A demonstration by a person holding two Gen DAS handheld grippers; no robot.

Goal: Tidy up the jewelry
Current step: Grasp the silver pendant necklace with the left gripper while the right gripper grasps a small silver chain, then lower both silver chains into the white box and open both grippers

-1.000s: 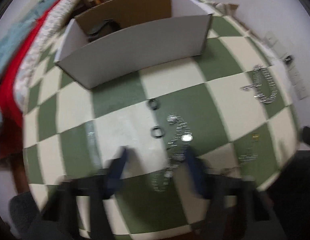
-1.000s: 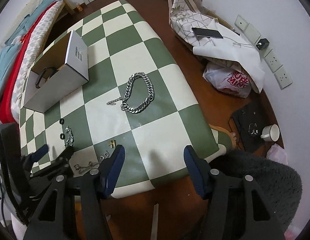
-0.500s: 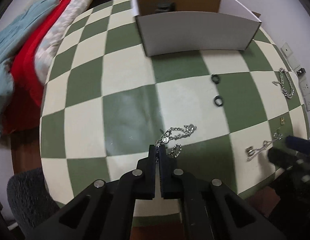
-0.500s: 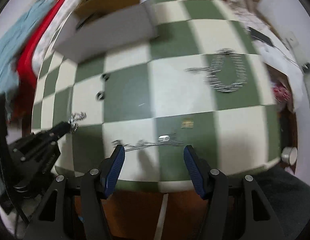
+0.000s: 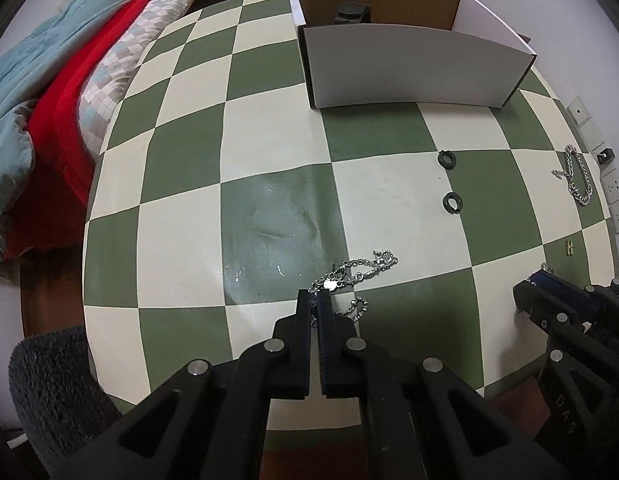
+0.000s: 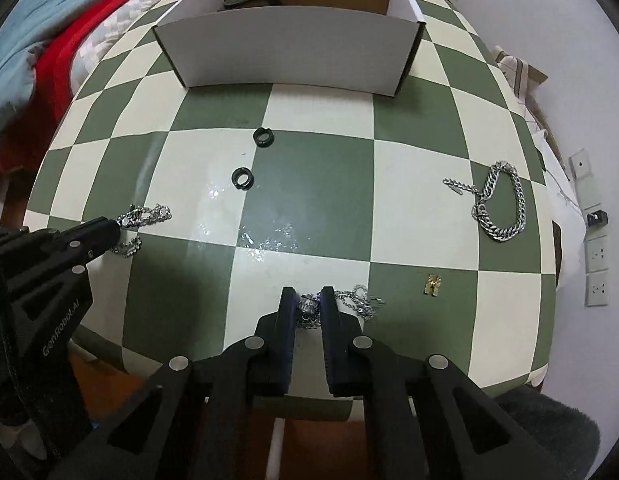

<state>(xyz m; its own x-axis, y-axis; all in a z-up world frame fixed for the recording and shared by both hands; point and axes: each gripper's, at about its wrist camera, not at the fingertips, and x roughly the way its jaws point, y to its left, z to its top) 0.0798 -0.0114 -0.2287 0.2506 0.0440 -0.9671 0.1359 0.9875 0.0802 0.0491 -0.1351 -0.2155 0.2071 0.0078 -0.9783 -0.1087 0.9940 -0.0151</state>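
Checkered table (image 5: 181,148), left gripper (image 5: 314,298) pinching silver chain (image 5: 359,270)

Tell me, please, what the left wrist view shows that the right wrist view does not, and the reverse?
Only the left wrist view shows the left gripper shut on the thin silver chain seen head-on. Only the right wrist view shows the right gripper closing around a second fine chain. Both show the white box, two black rings, the heavy curb bracelet and the small gold clasp.
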